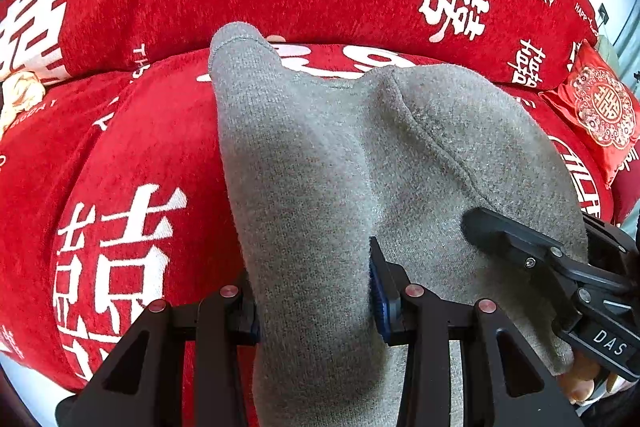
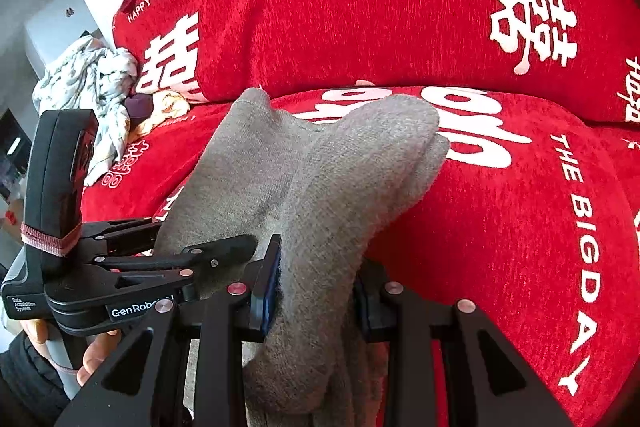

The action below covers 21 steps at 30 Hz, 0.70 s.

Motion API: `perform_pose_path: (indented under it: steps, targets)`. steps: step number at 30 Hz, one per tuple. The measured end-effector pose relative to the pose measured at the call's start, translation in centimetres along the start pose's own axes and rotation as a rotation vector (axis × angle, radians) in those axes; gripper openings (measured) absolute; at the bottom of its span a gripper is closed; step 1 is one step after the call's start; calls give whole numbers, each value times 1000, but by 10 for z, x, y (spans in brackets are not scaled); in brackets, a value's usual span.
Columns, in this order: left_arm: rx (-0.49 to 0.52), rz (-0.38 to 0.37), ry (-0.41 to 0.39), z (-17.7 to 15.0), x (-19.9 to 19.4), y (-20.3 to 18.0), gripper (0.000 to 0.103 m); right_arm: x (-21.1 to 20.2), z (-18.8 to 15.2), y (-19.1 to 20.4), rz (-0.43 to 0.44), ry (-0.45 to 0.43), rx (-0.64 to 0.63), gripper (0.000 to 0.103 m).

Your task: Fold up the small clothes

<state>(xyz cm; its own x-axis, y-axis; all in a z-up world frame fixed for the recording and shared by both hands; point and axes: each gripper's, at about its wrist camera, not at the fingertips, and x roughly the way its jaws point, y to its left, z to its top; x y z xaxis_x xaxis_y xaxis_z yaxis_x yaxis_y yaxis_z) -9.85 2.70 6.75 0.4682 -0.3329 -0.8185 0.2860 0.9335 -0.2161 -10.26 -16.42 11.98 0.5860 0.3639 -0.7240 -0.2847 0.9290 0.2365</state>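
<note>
Grey knitted socks [image 1: 320,155] lie bunched in two lobes over a red sofa seat [image 1: 160,147]. My left gripper [image 1: 314,303] is shut on the left lobe, its blue pads pressing the knit from both sides. In that view my right gripper [image 1: 492,231] comes in from the right, one black finger lying on the right lobe. In the right wrist view the grey socks [image 2: 352,163] run up between the fingers of my right gripper [image 2: 316,291], which is shut on them. My left gripper [image 2: 204,233] clamps the left strip beside it.
The red sofa back [image 2: 360,7] with white characters rises behind the seat. A red embroidered cushion [image 1: 600,115] sits at the right end. A crumpled pale cloth pile [image 2: 88,87] lies at the left end. A person's hand [image 2: 96,355] holds the left gripper.
</note>
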Motion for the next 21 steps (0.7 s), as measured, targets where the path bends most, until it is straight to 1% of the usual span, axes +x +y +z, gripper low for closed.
perform_pose_path:
  steps: [5, 7, 11, 14, 18, 19, 21]
  targets:
    - [-21, -22, -6, -3, 3, 5, 42, 3, 3, 2, -6, 4, -16, 33]
    - [-16, -20, 2, -4, 8, 6, 42, 5, 1, 1, -9, 5, -23, 33]
    - [-16, -18, 17, -10, 18, 8, 42, 15, -6, -4, 3, 21, 2, 33]
    - [-16, -30, 6, -15, 22, 12, 43, 21, -11, -8, 7, 29, 12, 33]
    - [-20, -65, 0, -17, 24, 18, 46, 26, -14, -21, 34, 34, 44, 33]
    - [-24, -69, 0, -17, 25, 19, 48, 28, -15, -26, 45, 39, 56, 34]
    - [-26, -78, -9, -19, 26, 20, 49, 33, -19, -34, 54, 52, 78, 35]
